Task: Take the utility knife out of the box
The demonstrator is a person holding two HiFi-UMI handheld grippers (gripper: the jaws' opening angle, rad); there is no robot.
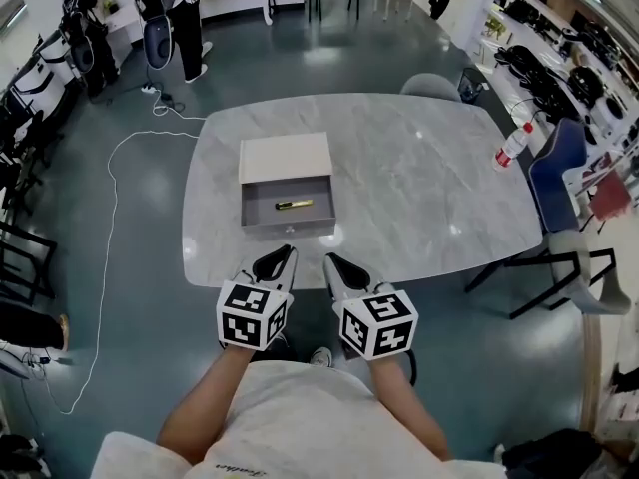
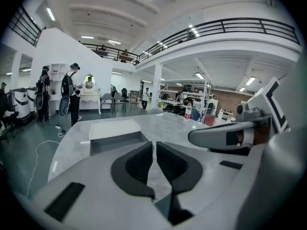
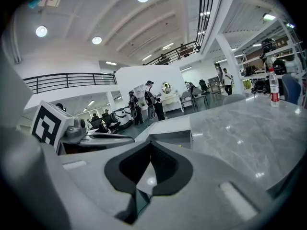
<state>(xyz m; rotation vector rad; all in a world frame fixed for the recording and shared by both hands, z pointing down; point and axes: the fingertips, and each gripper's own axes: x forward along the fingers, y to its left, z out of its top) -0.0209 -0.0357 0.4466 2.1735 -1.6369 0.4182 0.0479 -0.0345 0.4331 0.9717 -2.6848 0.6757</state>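
A flat box [image 1: 286, 158] with a cream top lies on the grey marble table [image 1: 419, 178], its grey drawer [image 1: 262, 217] pulled out toward me. Inside the drawer lies the utility knife [image 1: 294, 205], small, yellow and dark. My left gripper [image 1: 286, 254] and right gripper [image 1: 333, 261] hover side by side at the table's near edge, just short of the drawer front, both shut and empty. The left gripper view shows its jaws [image 2: 154, 146] together, pointing at the box [image 2: 115, 134]. The right gripper view shows its jaws [image 3: 150, 148] together, with the box [image 3: 171, 128] ahead; the knife is hidden there.
A water bottle [image 1: 511, 146] with a red cap stands at the table's right edge. A blue chair [image 1: 557, 163] and a black-framed chair [image 1: 559, 272] stand to the right. A white cable [image 1: 110, 218] runs over the floor on the left. People stand far off [image 2: 72, 92].
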